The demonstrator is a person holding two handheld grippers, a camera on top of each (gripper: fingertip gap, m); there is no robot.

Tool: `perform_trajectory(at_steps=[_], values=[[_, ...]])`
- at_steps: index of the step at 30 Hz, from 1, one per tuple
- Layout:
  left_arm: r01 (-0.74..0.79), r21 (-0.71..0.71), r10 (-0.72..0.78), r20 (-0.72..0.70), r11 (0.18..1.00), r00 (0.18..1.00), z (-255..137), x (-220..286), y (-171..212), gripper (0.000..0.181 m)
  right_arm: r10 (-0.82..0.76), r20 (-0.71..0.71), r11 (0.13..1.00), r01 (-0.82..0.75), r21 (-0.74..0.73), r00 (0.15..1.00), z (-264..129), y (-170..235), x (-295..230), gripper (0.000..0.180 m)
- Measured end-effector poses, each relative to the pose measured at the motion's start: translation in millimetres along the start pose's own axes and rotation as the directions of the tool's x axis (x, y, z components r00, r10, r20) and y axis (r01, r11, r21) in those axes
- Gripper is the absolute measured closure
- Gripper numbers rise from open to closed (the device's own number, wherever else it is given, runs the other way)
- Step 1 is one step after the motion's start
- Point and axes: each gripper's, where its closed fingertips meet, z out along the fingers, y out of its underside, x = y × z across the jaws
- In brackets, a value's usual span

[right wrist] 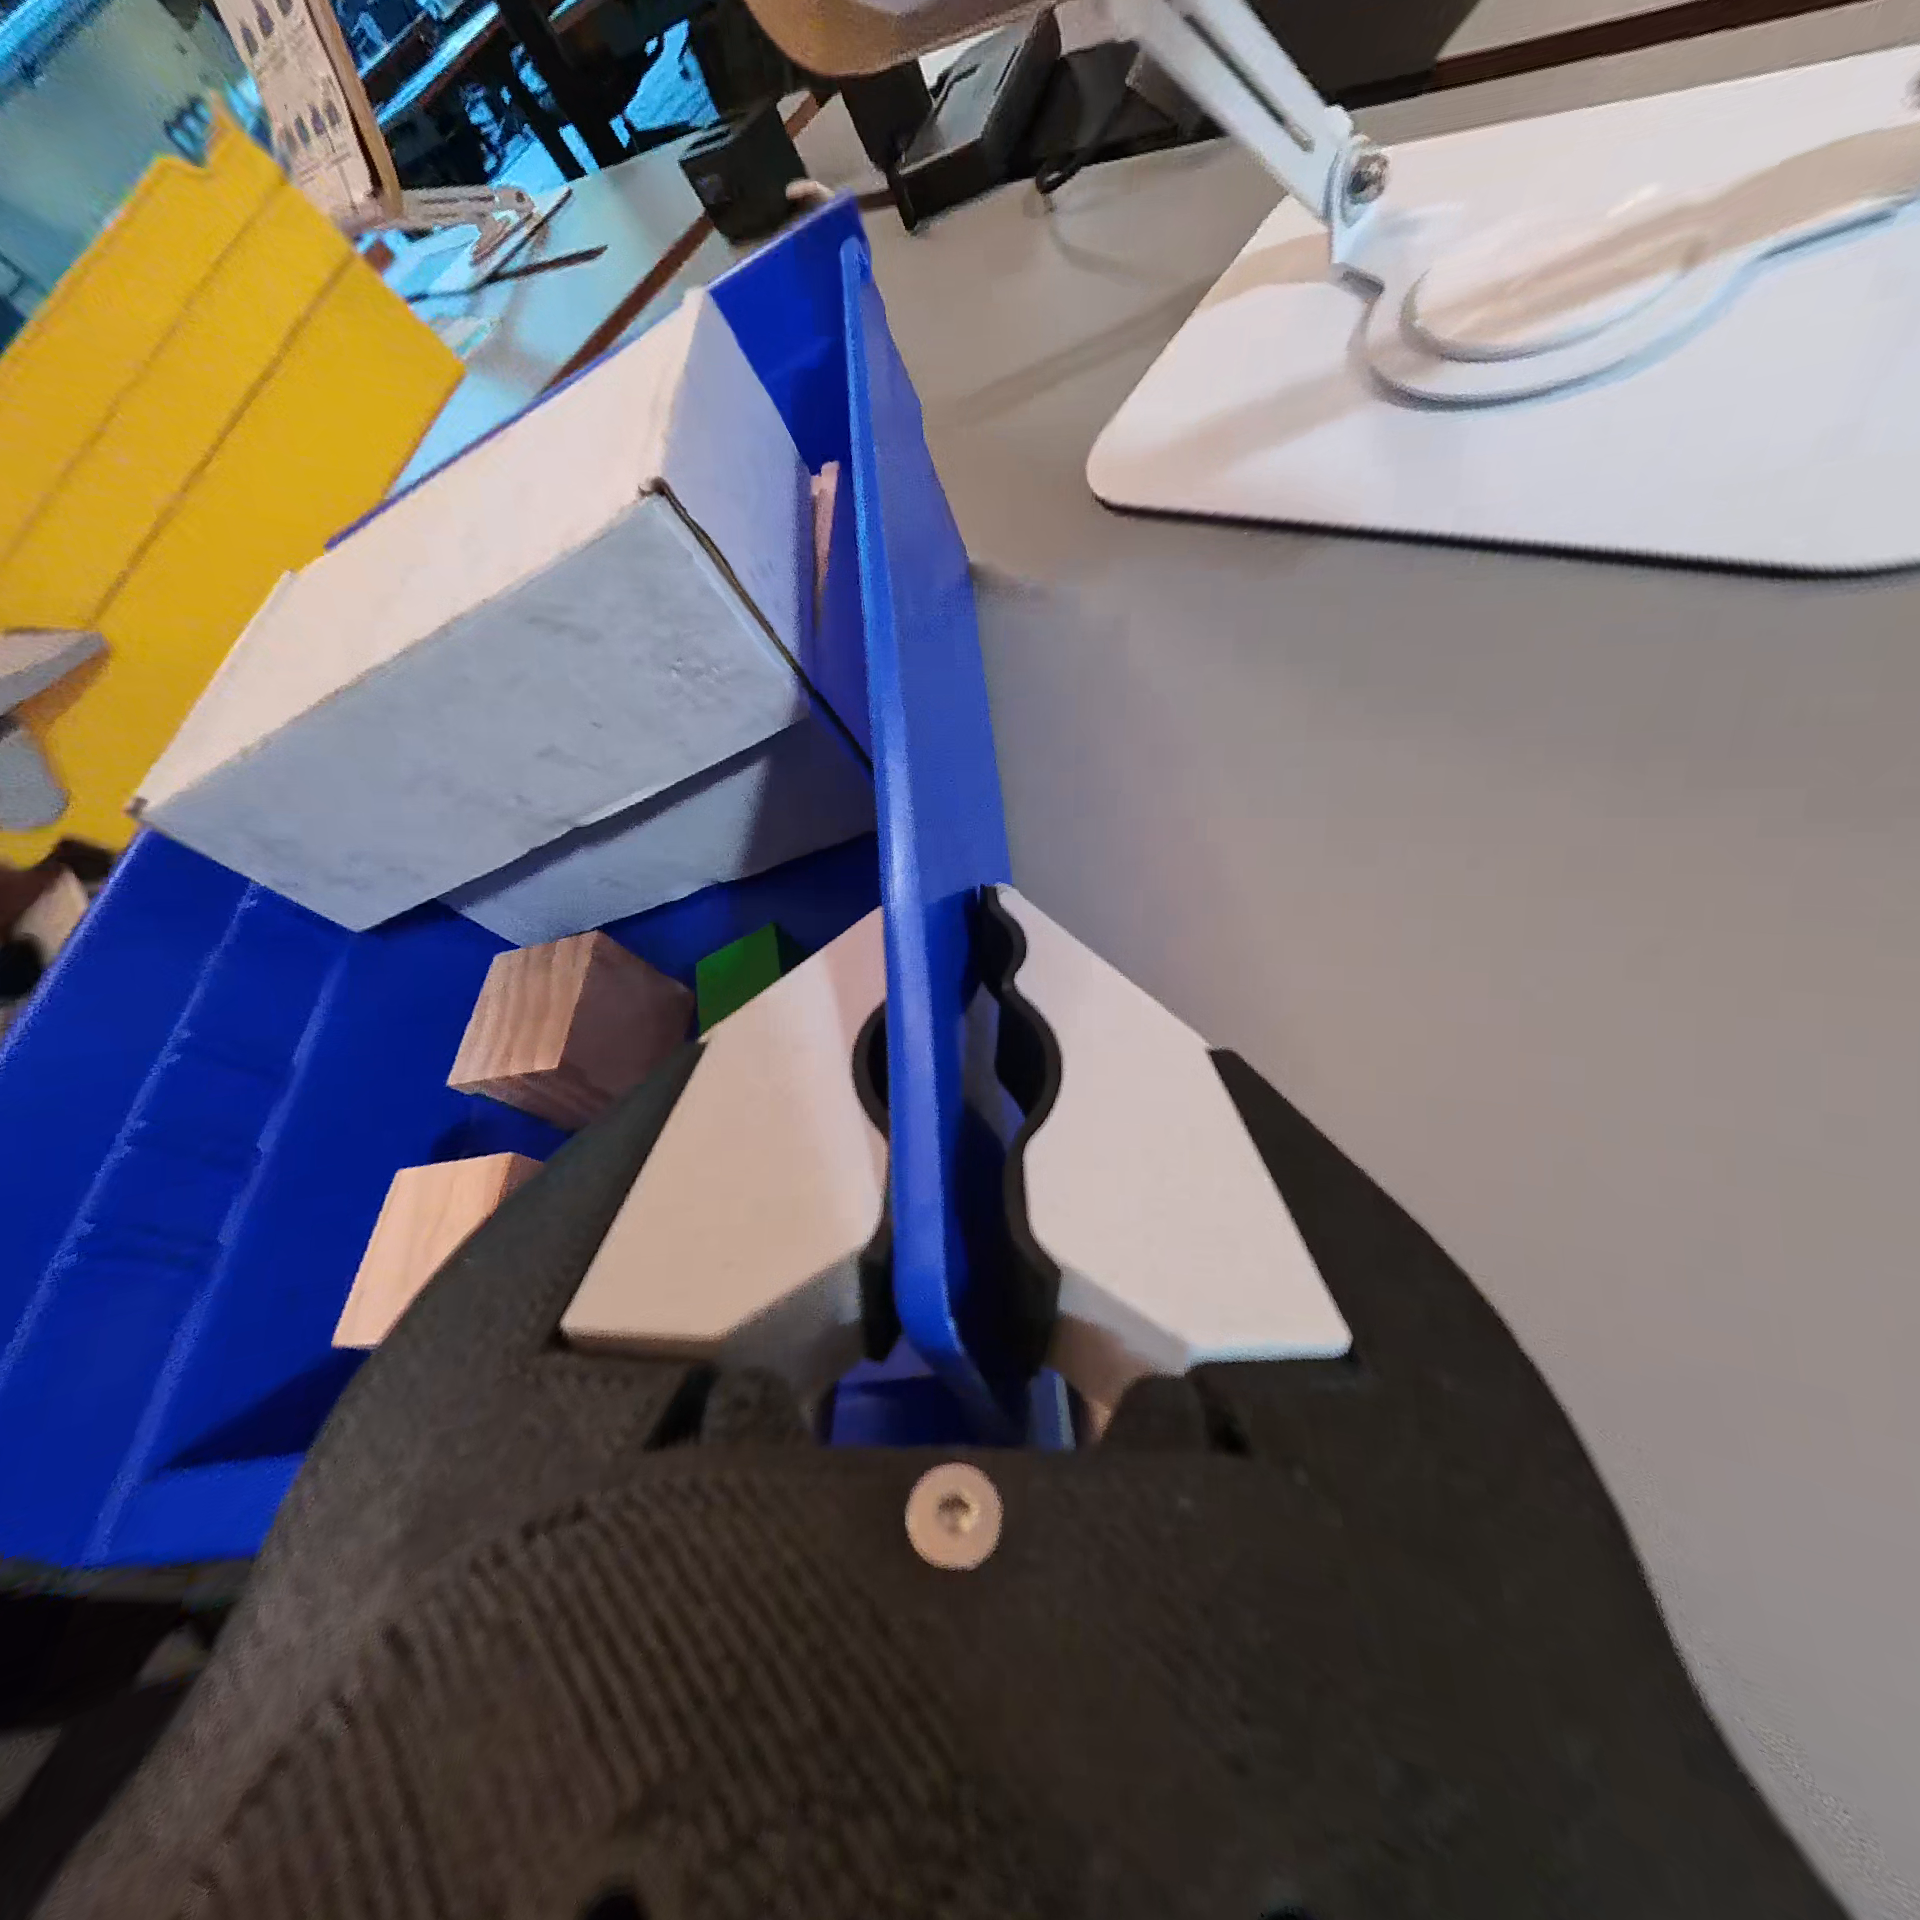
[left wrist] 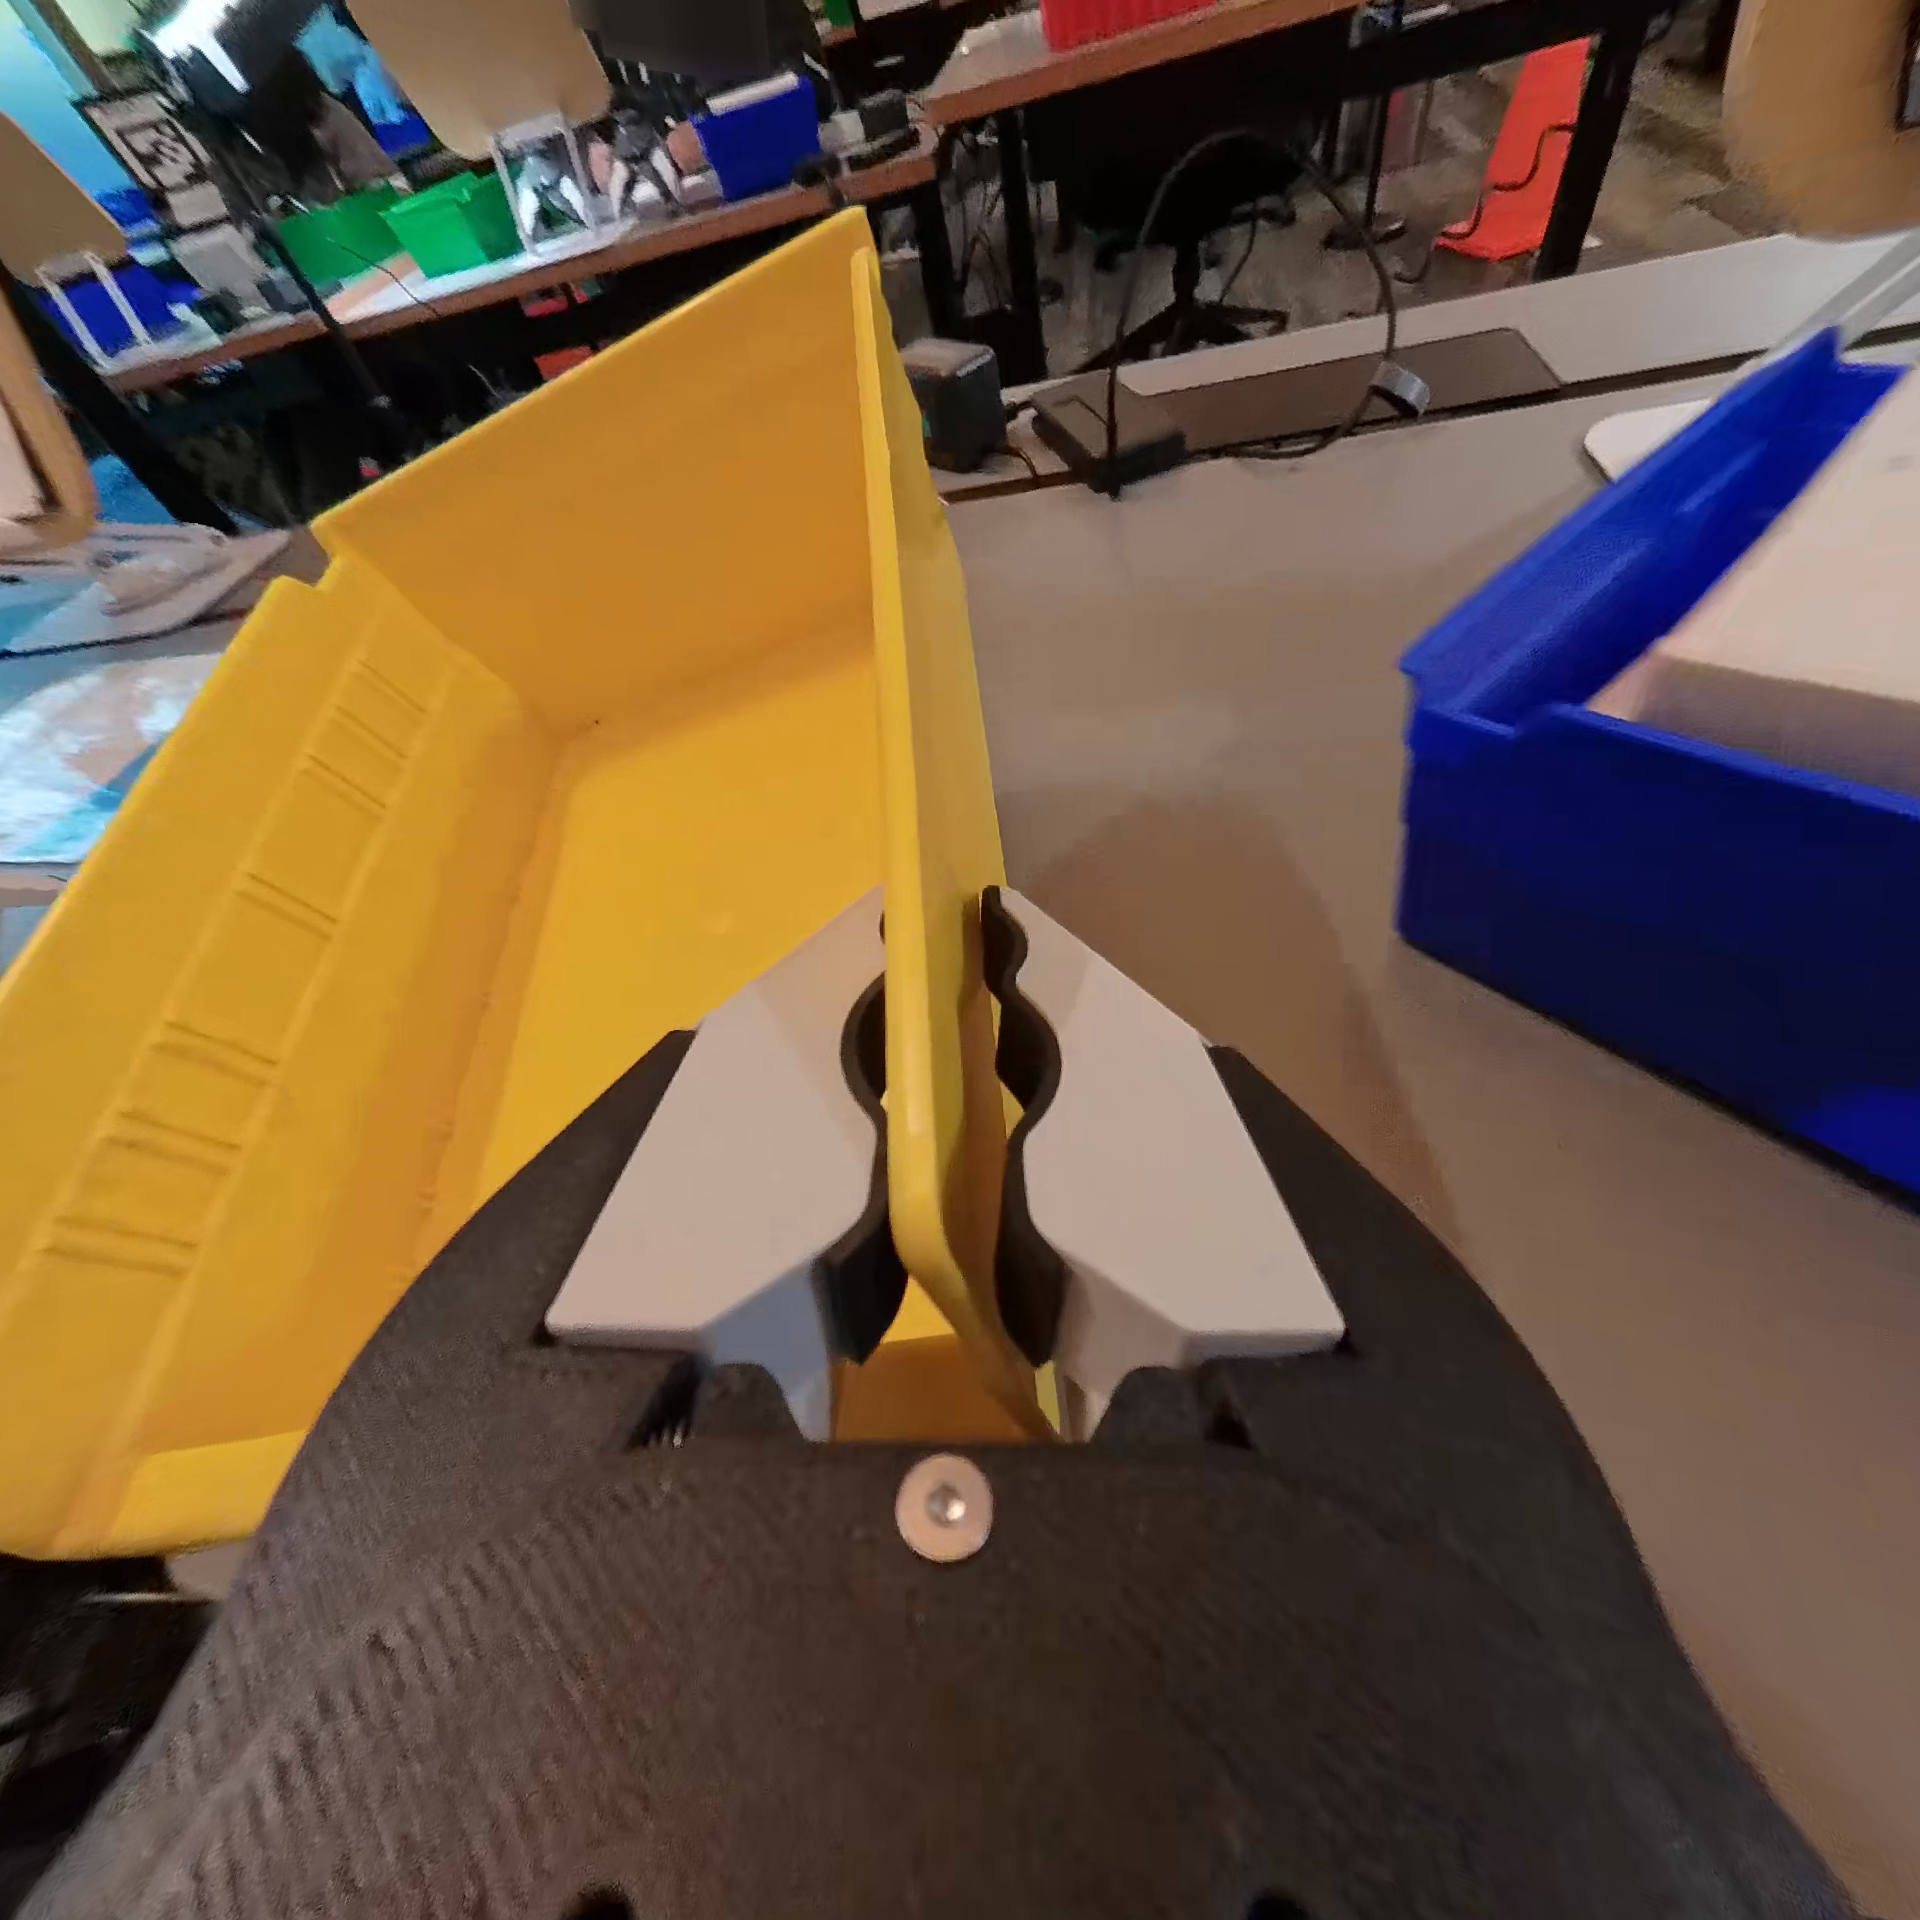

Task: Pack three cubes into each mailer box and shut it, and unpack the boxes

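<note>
Yellow bin (left wrist: pixel 540 790) at left on grey table (left wrist: pixel 1226 727), tilted, interior bare, nothing visible inside. Left gripper (left wrist: pixel 940 1122) clamped tight on right-hand wall of yellow bin, rim pinched between black pads (left wrist: pixel 1023 1049), fingers nearly together. Blue bin (left wrist: pixel 1621 790) to the right, apart from yellow bin, bare tabletop between them. From right wrist view: yellow bin (right wrist: pixel 197 416) at far left, blue bin (right wrist: pixel 187 1195) beside it. Inside blue bin: white mailer box (right wrist: pixel 488 707), closed, lying tilted toward far end; second white box (right wrist: pixel 665 842) partly showing beneath it, state of lid not discernible. Nearer end of blue bin: two wooden cubes (right wrist: pixel 561 1029), one close behind the other, and green cube (right wrist: pixel 738 971) tucked just beside inner finger. Another pale wooden piece wedged between mailer box and right wall, mostly hidden. Right gripper (right wrist: pixel 940 1122) closed on right-hand wall of blue bin, rim squeezed between pads (right wrist: pixel 1023 1049). White stand base (right wrist: pixel 1507 457) farther right on table, well apart from blue bin.
</note>
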Motion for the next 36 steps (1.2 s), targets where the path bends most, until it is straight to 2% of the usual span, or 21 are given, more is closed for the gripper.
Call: perform_trajectory(at_steps=[4,6,9,11,14,16,18,21,24,26,28,31,33,36], values=[[-0.044,0.032,0.042,0.055,0.999,0.998,-21,-9,-20,0.174,0.000,-0.056,0.998,0.004,0.064,0.998,54,-10,-25,0.170],[-0.029,0.056,0.025,0.064,0.998,0.998,-34,-13,-32,0.174,0.016,-0.068,0.993,-0.008,0.121,0.998,77,-16,-45,0.168],[-0.040,0.090,0.033,0.078,0.995,0.996,-52,-18,-50,0.174,0.018,-0.062,0.991,-0.010,0.132,0.998,110,-15,-85,0.159],[-0.056,0.118,0.046,0.088,0.991,0.995,-66,-19,-63,0.174,0.019,-0.031,0.994,-0.016,0.106,0.999,130,-10,-119,0.143],[-0.084,0.170,0.067,0.105,0.982,0.992,-89,-18,-84,0.174,-0.011,-0.021,0.998,0.012,0.055,1.000,158,0,-170,0.101],[-0.104,0.209,0.081,0.112,0.972,0.990,-104,-15,-98,0.174,-0.075,0.010,0.997,0.075,0.013,0.997,175,9,-204,0.088],[-0.122,0.246,0.096,0.116,0.962,0.989,-117,-10,-110,0.174,-0.104,0.067,0.994,0.105,-0.012,0.992,191,18,-236,0.086],[-0.144,0.272,0.118,0.109,0.952,0.987,-128,-2,-120,0.174,-0.064,0.147,0.996,0.072,-0.048,0.987,210,27,-276,0.080],[-0.145,0.274,0.126,0.087,0.951,0.988,-130,7,-121,0.174,-0.053,0.220,0.992,0.077,-0.103,0.974,217,36,-303,0.085],[-0.144,0.265,0.131,0.065,0.953,0.989,-129,12,-118,0.174,-0.048,0.273,0.988,0.085,-0.126,0.961,212,40,-309,0.087],[-0.136,0.260,0.132,0.033,0.956,0.991,-127,19,-116,0.174,-0.059,0.345,0.994,0.085,-0.062,0.937,194,29,-309,0.087],[-0.137,0.274,0.153,-0.036,0.952,0.988,-132,32,-115,0.174,-0.165,0.459,0.968,0.054,0.244,0.873,128,-14,-289,0.093],[-0.142,0.296,0.174,-0.087,0.944,0.981,-139,45,-116,0.174,-0.235,0.422,0.935,0.085,0.344,0.875,84,-25,-251,0.093],[-0.155,0.322,0.216,-0.164,0.934,0.962,-150,77,-119,0.174,-0.342,0.260,0.897,0.231,0.378,0.903,21,-19,-173,0.094]])
